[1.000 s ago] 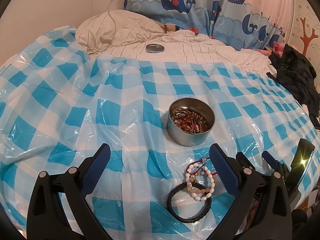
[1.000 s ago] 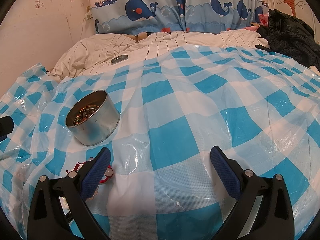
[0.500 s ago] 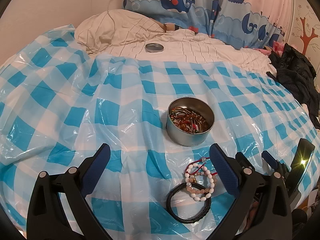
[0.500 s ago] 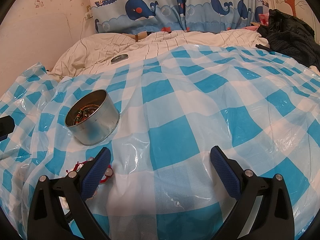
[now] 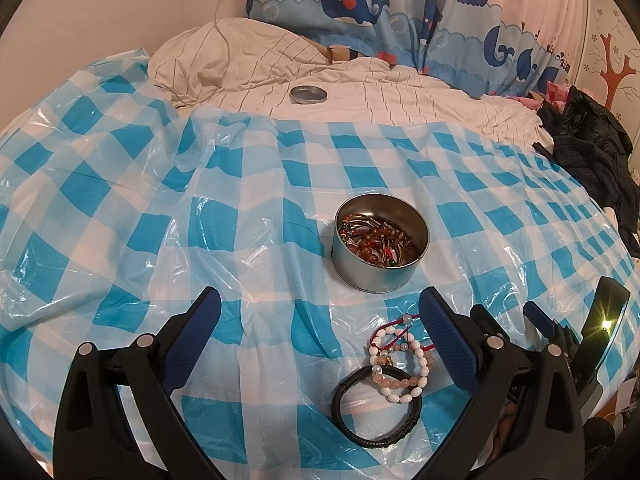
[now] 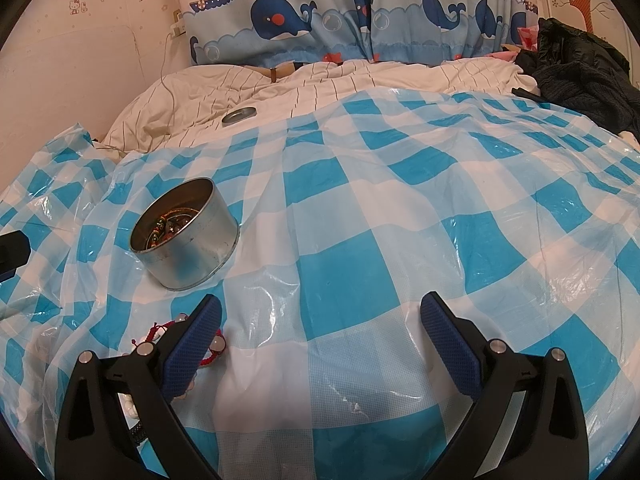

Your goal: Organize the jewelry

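Note:
A round metal tin (image 5: 380,246) stands on the blue checked plastic sheet and holds several bead bracelets. Just in front of it lie loose bracelets: a white bead bracelet (image 5: 400,360) with a red cord, a peach bead one, and a black braided band (image 5: 376,404). My left gripper (image 5: 320,328) is open and empty, the bracelets lying near its right finger. In the right wrist view the tin (image 6: 186,236) is at the left and the red cord bracelet (image 6: 212,350) is partly hidden behind the left finger. My right gripper (image 6: 320,332) is open and empty.
The tin's lid (image 5: 308,94) lies on the striped white bedding at the back. Dark clothes (image 5: 592,152) are heaped at the right edge of the bed. A whale-print curtain (image 6: 360,12) hangs behind. The right gripper's body (image 5: 600,332) shows at the lower right of the left wrist view.
The left wrist view has shifted very slightly; the tin and bracelets sit a touch higher in frame. Both grippers stay open and nothing was picked up.

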`<state>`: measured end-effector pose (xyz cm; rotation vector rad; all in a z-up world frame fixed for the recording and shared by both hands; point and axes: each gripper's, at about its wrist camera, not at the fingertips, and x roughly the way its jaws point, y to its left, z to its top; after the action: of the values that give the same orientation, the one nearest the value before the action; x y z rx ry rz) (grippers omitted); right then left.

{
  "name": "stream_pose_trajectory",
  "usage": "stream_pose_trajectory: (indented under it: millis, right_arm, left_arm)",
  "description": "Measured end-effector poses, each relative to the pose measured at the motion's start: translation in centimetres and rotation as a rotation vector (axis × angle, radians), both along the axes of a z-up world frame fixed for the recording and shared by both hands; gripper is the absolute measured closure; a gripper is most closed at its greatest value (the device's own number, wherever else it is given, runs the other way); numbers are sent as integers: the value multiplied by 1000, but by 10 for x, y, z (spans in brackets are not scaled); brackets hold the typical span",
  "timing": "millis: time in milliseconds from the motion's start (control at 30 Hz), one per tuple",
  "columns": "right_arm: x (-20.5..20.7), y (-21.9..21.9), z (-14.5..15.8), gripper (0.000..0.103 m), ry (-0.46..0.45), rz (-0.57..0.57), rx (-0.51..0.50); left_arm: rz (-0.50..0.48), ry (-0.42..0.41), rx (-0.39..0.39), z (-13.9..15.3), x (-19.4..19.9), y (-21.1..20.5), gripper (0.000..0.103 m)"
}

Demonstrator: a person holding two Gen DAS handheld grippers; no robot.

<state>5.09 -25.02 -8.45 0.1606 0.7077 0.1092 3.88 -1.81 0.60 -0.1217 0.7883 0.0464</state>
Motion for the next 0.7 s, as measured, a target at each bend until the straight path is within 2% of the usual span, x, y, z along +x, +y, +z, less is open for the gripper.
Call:
stream_pose_trajectory:
  millis: [700]
  right_arm:
    - [0,0,-2,7,3,1,0]
  left_arm:
    - [-17,-4,8,-2,-1,-6,8]
